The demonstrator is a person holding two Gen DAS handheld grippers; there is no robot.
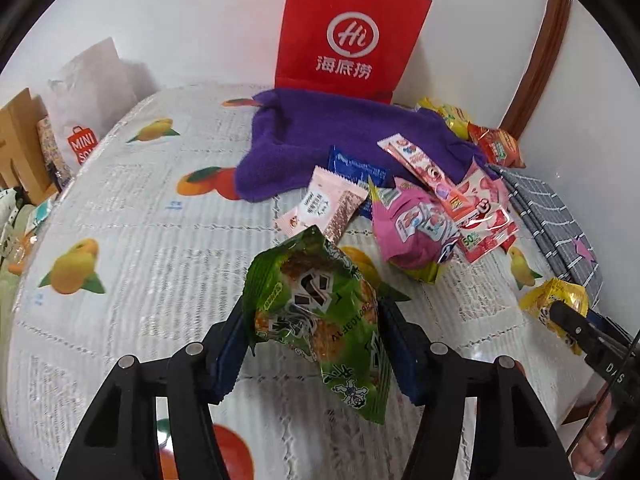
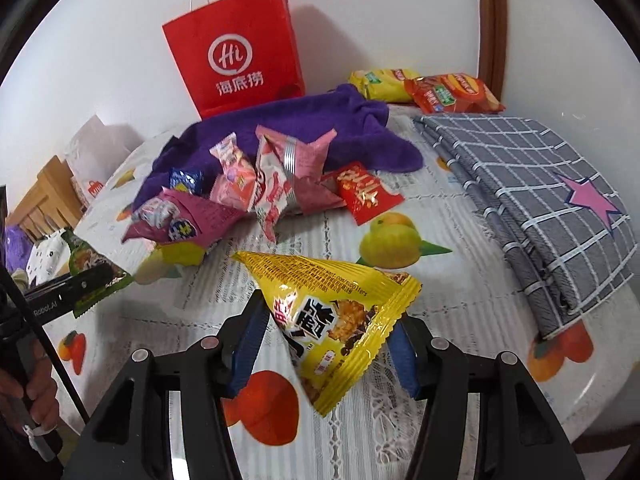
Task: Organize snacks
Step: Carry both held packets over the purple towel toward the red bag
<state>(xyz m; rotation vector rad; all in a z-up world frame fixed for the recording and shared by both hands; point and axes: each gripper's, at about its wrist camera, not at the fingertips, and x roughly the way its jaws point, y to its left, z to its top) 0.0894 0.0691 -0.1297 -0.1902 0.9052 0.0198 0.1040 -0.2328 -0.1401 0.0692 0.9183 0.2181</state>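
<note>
The green crinkly snack packet (image 1: 320, 320) sits clamped between the blue pads of the left gripper (image 1: 316, 344), its long axis running from its sealed top edge, up and away from the gripper, down to a corner that pokes toward the gripper's body; it is tilted and clear of the fruit-printed tablecloth (image 1: 132, 220). The yellow foil snack packet (image 2: 336, 320) is gripped the same way in the right gripper (image 2: 324, 344), its narrow sealed end pointing away and to the left, its broad end hanging below the pads. Both grippers stand about half closed, pinching their packets across the width.

Beyond the left gripper's tips lies a heap of loose snacks: a pink wafer bar wrapper (image 1: 324, 208), a pink puffed bag (image 1: 416, 232) and red-and-white sachets (image 1: 480, 216), partly on a rumpled purple towel (image 1: 320, 140). A red paper carrier bag (image 1: 352, 36) stands upright behind the towel; its contents cannot be seen. Right of the right gripper lies a folded grey checked cloth (image 2: 540, 192), with a yellow crisp bag (image 2: 380, 84) and a red crisp bag (image 2: 452, 92) at its far end
</note>
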